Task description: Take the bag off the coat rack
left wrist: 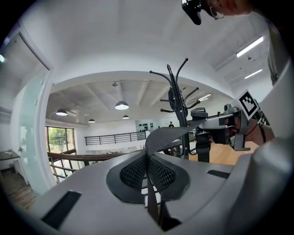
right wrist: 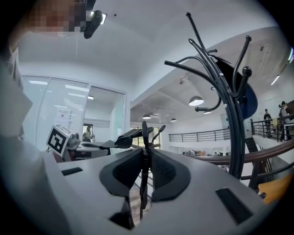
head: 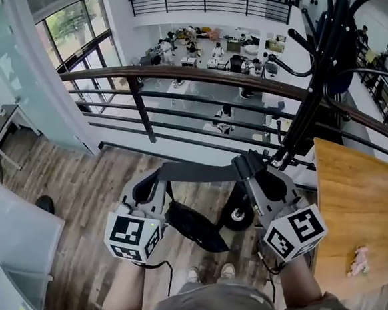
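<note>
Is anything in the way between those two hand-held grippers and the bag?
Nothing visible. The left hand-held gripper and the right hand-held gripper each pinch the strap, the bag hanging below between them; the coat rack stands to their right.

Grey left tool and right tool carry marker cubes.

Strap runs from left tongs to right tongs, bag hanging below it between them — coat rack just right of right tongs, worktop further right, railing behind everything.
</note>
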`<state>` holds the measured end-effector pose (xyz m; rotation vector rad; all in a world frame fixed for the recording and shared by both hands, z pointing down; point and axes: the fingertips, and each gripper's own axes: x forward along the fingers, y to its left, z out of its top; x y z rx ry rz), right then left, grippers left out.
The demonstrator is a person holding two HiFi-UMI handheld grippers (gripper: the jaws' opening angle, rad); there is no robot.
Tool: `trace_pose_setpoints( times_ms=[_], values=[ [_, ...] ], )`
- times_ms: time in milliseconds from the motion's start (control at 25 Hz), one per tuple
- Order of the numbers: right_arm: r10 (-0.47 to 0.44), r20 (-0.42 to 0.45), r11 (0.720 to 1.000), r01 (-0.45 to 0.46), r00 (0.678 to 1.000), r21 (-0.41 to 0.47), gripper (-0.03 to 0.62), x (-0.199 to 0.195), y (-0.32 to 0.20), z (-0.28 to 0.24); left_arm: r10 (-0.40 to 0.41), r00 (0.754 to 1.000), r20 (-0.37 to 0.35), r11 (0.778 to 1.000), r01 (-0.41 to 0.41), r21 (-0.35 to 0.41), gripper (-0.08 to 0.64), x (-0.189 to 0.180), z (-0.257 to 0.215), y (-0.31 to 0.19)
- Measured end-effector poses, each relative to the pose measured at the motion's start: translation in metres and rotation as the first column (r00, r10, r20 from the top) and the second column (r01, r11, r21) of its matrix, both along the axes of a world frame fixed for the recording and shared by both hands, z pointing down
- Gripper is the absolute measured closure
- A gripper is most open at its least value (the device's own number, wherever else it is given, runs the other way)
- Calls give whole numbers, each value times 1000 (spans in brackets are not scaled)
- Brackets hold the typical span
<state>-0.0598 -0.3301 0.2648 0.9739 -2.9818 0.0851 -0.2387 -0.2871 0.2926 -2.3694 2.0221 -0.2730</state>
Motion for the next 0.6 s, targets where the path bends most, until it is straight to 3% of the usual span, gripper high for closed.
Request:
trace_pose_setpoints(
  times_ms=[240,440,600],
  values=[
    [-158,-36,987,159,987,22,522,-35,30,-1,-113,993,17,994,113,1,543,-27,-8,55],
    [-296,-27,955,297,955,11,522,-76,74,44,-215,976,41,976,216,-21,543,-57,36,116],
    [-375,-48,927,376,926,13,522,-90,75,72,-278,960,40,959,280,-51,543,-62,74,121]
  ],
)
